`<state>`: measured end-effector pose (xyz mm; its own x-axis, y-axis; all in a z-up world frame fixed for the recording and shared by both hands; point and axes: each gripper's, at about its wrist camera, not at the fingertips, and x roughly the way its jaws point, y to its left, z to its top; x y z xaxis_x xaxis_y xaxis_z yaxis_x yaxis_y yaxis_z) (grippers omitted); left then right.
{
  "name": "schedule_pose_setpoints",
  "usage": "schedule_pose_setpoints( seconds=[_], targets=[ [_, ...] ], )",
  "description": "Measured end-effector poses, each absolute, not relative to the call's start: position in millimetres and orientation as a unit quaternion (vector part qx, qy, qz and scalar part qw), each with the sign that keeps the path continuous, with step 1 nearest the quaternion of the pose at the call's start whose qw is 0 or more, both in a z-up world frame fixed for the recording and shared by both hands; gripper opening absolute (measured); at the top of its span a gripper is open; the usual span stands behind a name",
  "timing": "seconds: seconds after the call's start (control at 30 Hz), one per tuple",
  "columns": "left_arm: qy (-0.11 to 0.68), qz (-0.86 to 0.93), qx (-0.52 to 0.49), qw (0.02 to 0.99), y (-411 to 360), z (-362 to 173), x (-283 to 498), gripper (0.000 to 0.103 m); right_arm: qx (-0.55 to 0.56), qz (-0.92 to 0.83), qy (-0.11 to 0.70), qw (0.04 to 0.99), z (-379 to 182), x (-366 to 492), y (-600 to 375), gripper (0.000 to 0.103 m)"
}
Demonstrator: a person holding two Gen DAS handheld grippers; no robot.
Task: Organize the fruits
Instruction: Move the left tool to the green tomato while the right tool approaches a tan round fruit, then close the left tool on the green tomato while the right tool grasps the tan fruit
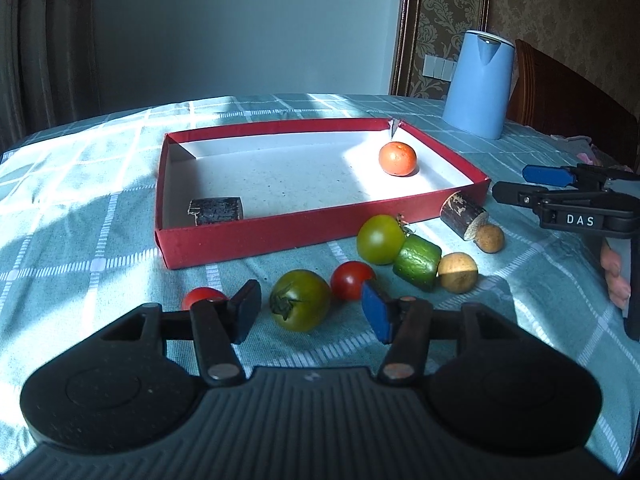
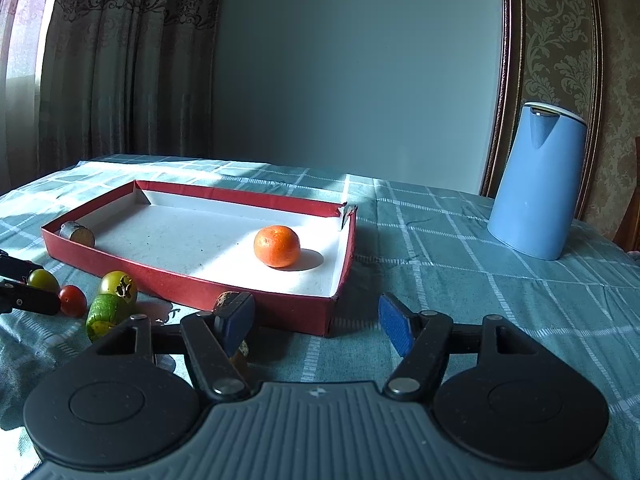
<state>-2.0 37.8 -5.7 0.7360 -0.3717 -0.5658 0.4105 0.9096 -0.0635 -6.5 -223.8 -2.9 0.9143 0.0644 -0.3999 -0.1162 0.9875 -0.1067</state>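
An orange (image 1: 397, 158) sits inside the red tray (image 1: 280, 232) near its far right corner. The left claw (image 1: 312, 310) is spread around a green tomato (image 1: 300, 300) on the counter (image 1: 80, 208), pads not touching it. The right claw (image 2: 316, 320) is spread and empty beside the tray's near corner. Other fruits lie beside the tray.

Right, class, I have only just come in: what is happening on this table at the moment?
A person holds a two-finger gripper in each hand, sorting fruit into a red tray. So far the tray holds a tangerine and a dark cut stick. The left gripper is open over a green tomato on the checked tablecloth, not gripping it. The right gripper is open and empty beside the tray's near corner. Other tomatoes and pieces wait outside.
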Motion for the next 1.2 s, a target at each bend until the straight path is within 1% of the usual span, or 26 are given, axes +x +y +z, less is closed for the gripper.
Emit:
schedule_pose_setpoints(
  seconds=[0.07,0.23,0.5,0.63,0.9,1.1,1.13,1.17,1.2],
  targets=[
    [0.297,-0.215,0.039,0.929,35,-7,-4,0.051,-0.063,0.045,0.2,0.977,-3,-7,-224,0.068],
    [0.285,-0.206,0.029,0.936,40,-4,-8,0.028,-0.065,0.039,0.202,0.976,-3,-6,-225,0.068],
    [0.285,-0.205,0.027,0.936,42,-4,-8,0.029,-0.066,0.036,0.199,0.977,-1,-7,-228,0.068],
    [0.284,-0.204,0.03,0.936,41,-5,-8,0.029,-0.038,0.036,0.204,0.978,0,-11,-243,0.068],
    [0.285,-0.205,0.029,0.936,41,-5,-8,0.029,0.01,0.086,0.224,0.971,-7,-26,-262,0.068],
    [0.285,-0.205,0.03,0.936,40,-5,-9,0.029,-0.001,0.129,0.257,0.958,-13,-23,-243,0.068],
    [0.284,-0.205,0.031,0.936,40,-5,-9,0.029,-0.002,0.135,0.261,0.956,-13,-22,-239,0.066],
    [0.284,-0.205,0.031,0.936,40,-5,-8,0.029,-0.004,0.139,0.268,0.953,-14,-20,-235,0.058],
    [0.285,-0.205,0.03,0.936,40,-5,-8,0.029,-0.007,0.144,0.276,0.95,-15,-17,-232,0.056]
  ],
)
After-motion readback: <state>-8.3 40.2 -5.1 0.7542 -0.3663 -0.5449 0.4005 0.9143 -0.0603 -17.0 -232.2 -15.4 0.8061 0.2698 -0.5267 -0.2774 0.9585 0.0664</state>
